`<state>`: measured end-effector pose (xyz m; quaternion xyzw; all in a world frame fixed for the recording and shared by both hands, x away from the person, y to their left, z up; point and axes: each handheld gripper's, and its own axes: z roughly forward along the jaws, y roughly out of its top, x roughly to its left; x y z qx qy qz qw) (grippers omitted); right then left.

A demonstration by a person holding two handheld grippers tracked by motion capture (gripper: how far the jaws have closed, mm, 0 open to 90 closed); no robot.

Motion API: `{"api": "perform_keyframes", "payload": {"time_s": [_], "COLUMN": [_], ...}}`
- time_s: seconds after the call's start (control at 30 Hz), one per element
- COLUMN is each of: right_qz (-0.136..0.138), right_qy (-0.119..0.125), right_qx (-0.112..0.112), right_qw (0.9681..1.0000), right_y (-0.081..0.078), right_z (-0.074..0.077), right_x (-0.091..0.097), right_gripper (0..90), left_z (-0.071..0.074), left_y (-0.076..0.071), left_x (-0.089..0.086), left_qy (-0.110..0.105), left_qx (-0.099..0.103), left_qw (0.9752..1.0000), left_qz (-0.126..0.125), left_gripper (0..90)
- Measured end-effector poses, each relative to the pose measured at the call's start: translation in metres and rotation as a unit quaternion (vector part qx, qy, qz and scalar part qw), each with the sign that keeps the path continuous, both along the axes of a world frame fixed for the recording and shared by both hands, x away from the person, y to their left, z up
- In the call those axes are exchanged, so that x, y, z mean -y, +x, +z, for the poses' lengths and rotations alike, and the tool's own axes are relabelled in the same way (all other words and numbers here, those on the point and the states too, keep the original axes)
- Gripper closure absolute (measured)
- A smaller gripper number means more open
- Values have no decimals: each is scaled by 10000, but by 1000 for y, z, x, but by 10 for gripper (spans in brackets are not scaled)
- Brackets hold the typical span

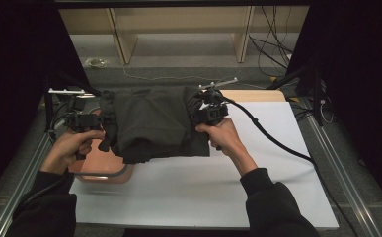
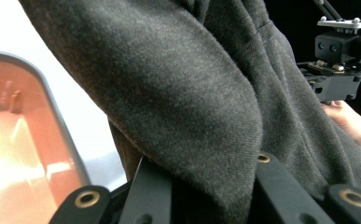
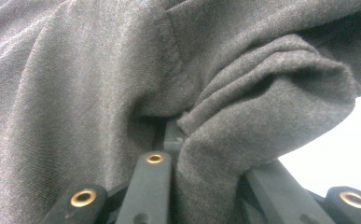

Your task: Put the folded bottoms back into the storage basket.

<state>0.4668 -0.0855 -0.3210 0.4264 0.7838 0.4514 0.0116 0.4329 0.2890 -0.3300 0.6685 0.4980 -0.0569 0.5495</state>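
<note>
High view first, from your side outward: your dark sleeves come in at the bottom edge, and beneath them lies the white tabletop (image 1: 188, 192), bare across most of its near half. At its left sits an orange-brown tray (image 1: 99, 165) with a grey rim, partly under the cloth. Your left gripper (image 1: 82, 121) and your right gripper (image 1: 209, 112) are both raised above the table, and between them hangs a dark grey garment (image 1: 151, 123), bunched and folded, its lower edge sagging close to the tray; whether it touches there you cannot tell. Left gripper view shows the jaws clamped on a thick fold of the cloth (image 2: 169, 93), with the tray (image 2: 24, 135) off to one side below and your other hand with its gripper (image 2: 339, 60) beyond the fabric. Right gripper view shows those jaws likewise pinching a rolled edge of the garment (image 3: 122, 93) near a stitched seam. A black cable (image 1: 272, 138) trails from the right gripper across the white surface. Aluminium rails (image 1: 336, 163) frame the table's sides. Farther off, past the table's wooden back edge, a grey floor carries pale wooden frame legs (image 1: 122, 39), loose cables (image 1: 272, 47), and black curtains on either side.
</note>
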Motion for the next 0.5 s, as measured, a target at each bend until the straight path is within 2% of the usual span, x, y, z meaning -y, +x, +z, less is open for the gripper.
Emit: {"api": "perform_keyframes", "payload": {"time_s": [0.3,0.5], "right_qz": [186,279], "right_qy": [20,36], "right_qx": [-29,12], "right_qw": [9998,9996], "right_y": [11,13], "right_z": [9,16], "right_x": [-32,-53], "right_gripper": [786,786], "left_z": [5,6], "left_y": [-2,-4], "left_x": [-30,-49], "left_qy": [-211,-356], "left_qx": [97,166], "left_qw": [9994,9982], "left_qz": [252,445], "left_gripper": [785,784]}}
